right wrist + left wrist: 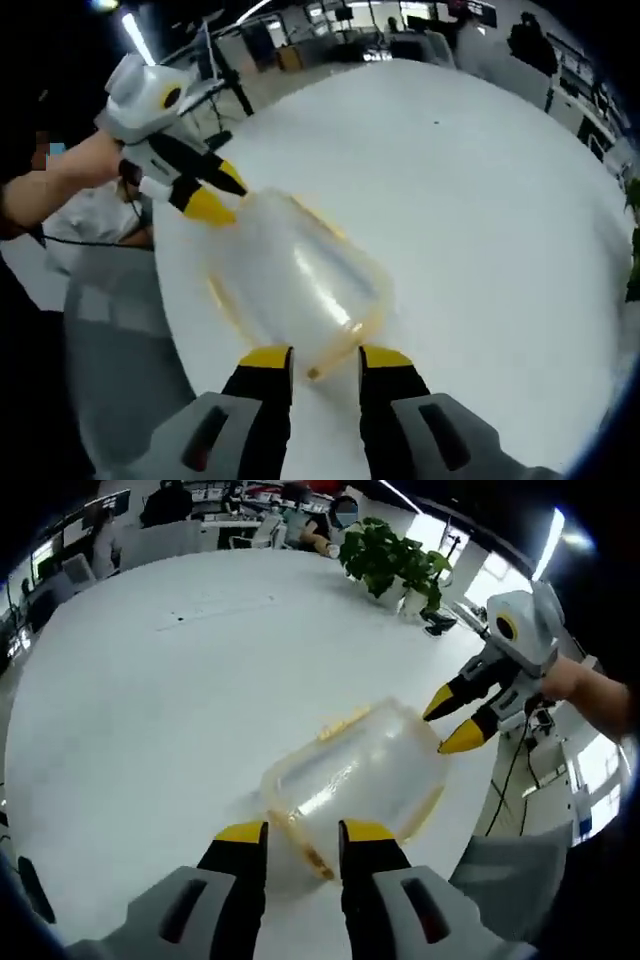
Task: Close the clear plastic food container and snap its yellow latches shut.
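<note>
The container [350, 780], a single clear plastic tub with yellow trim, sits near the edge of a big white round desk [150, 700] and lies between the two grippers. Its long axis runs from one gripper to the other: in the left gripper view it stretches from the near jaws up and to the right toward the second gripper, and in the right gripper view [300, 285] it stretches from the near jaws up and to the left. Yellow latches show along its rim, one at the near end [310, 852] and one on the far long side [342, 722]; I cannot tell whether they are snapped down. The left gripper [303, 832] has its jaws a little apart with the near end of the container between the yellow tips. The right gripper [325, 358] likewise has its jaws narrowly apart at the opposite end, the yellow rim between the tips; whether either pair truly clamps it, I cannot tell. One potted plant [395, 565] stands at the far edge of the desk.
</note>
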